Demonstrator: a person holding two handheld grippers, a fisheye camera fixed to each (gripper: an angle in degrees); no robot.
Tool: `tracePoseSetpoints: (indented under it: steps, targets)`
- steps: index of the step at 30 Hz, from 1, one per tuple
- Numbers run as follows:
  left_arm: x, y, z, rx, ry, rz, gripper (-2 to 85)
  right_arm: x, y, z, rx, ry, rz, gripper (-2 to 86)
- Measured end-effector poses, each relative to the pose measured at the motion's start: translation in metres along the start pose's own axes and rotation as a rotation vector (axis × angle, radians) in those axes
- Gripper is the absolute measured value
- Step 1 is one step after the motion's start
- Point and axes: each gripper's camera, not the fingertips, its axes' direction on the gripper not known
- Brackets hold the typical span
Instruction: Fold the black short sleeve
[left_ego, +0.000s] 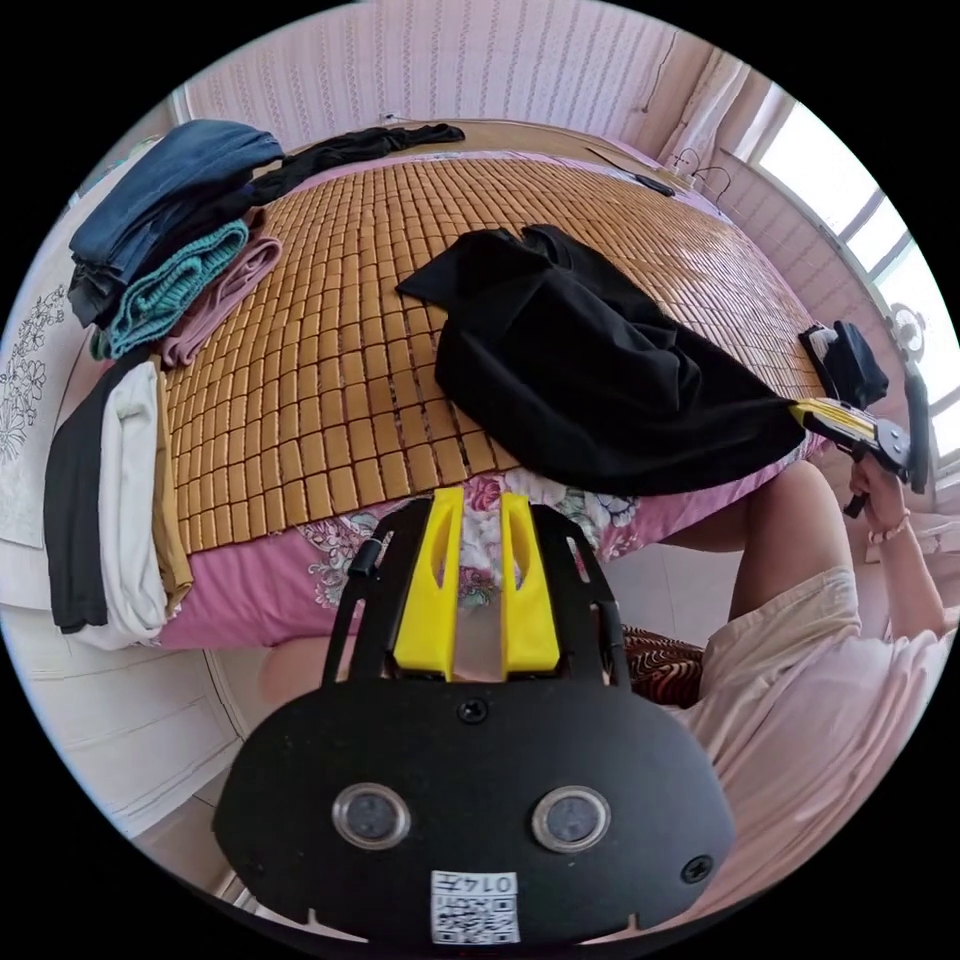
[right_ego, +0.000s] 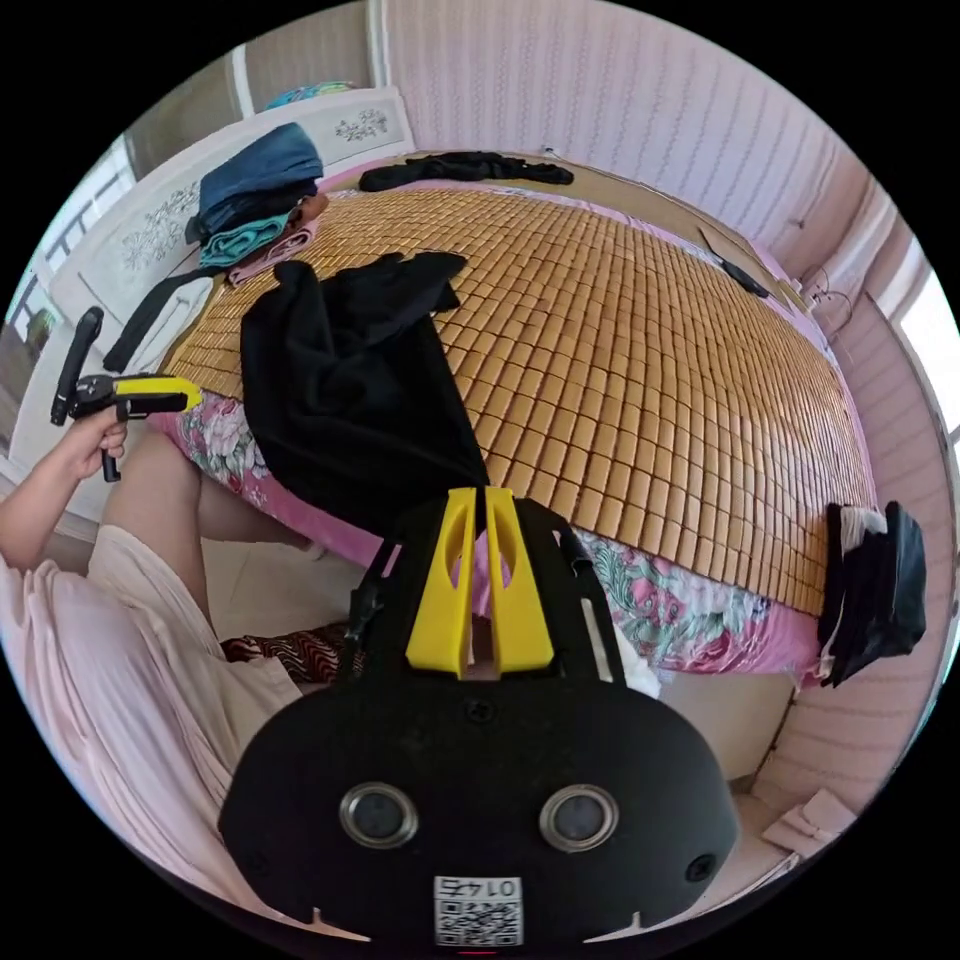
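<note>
The right gripper (right_ego: 478, 500) is seen with its yellow jaws pressed together on the near edge of the crumpled black short-sleeve shirt (right_ego: 350, 380); the cloth is pinched right at the tips. From this claw the shirt is stretched forward and to the left over the woven bamboo bed mat (right_ego: 620, 330). The left gripper (left_ego: 478, 510) is held with its jaws a little apart and nothing between them; the shirt (left_ego: 590, 370) lies ahead and to its right, so this claw is judged the farther one.
</note>
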Motion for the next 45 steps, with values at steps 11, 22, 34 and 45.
tracePoseSetpoints:
  steps: [11, 22, 34, 45]
  targets:
    - [0.005, -0.058, -0.011, -0.041, -0.007, 0.069, 10.0, -0.04, 0.055, 0.003, -0.084, 0.024, 0.136, -0.1]
    - [-0.027, -0.032, -0.128, 0.094, 0.067, 0.059, 0.2, -0.093, 0.092, -0.081, 0.139, -0.081, 0.184, -0.1]
    - [-0.077, 0.091, -0.468, 0.748, 0.386, 0.078, -0.4, -0.136, 0.155, -0.374, 0.909, -0.231, 0.065, 0.2]
    - [-0.034, 0.144, -0.697, 1.074, 0.306, 0.35, -0.5, -0.167, 0.209, -0.619, 1.196, -0.296, -0.179, 0.4]
